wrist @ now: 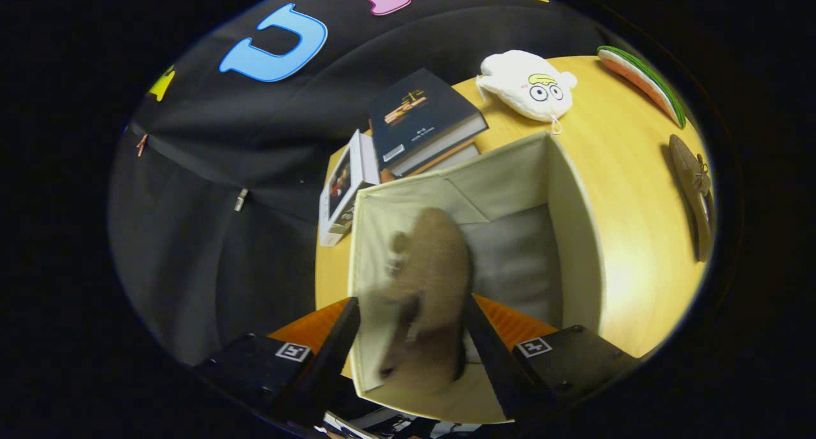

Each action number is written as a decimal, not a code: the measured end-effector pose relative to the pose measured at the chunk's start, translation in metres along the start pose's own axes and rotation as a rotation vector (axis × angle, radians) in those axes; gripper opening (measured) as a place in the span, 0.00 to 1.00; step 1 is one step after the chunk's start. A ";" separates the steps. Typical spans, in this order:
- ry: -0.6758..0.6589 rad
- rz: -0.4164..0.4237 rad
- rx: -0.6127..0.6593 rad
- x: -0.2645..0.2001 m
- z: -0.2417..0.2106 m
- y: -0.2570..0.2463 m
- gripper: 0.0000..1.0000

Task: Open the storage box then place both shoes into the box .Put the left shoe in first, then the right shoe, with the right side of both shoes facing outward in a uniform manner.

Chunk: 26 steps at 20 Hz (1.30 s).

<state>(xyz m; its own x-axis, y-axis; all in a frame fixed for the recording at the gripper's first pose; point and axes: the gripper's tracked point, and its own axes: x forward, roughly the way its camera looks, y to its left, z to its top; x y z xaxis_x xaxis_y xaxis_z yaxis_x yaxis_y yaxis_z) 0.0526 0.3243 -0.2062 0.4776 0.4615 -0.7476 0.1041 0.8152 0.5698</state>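
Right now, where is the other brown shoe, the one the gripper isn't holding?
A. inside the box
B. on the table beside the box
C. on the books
B: the second shoe lies on the yellow table, outside the open box's wall.

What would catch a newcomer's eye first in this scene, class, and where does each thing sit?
First the blurred tan shoe between the fingers of the gripper, over the open beige storage box; whether both fingers press on it is unclear. Beyond the box, a white plush toy lies on the yellow table beside a stack of books. A second tan shoe lies on the table beside the box.
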 end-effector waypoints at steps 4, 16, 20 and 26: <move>-0.053 0.010 -0.057 -0.019 0.014 0.004 0.98; -0.439 -0.118 -0.234 -0.162 0.079 -0.098 0.98; -0.493 -0.254 -0.318 -0.203 0.096 -0.167 0.98; -0.406 -0.456 -0.435 -0.229 0.099 -0.294 0.99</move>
<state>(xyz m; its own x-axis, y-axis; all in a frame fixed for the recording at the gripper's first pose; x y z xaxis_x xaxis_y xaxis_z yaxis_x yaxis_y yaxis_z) -0.0011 -0.0554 -0.1686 0.7625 -0.0524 -0.6449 0.0549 0.9984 -0.0162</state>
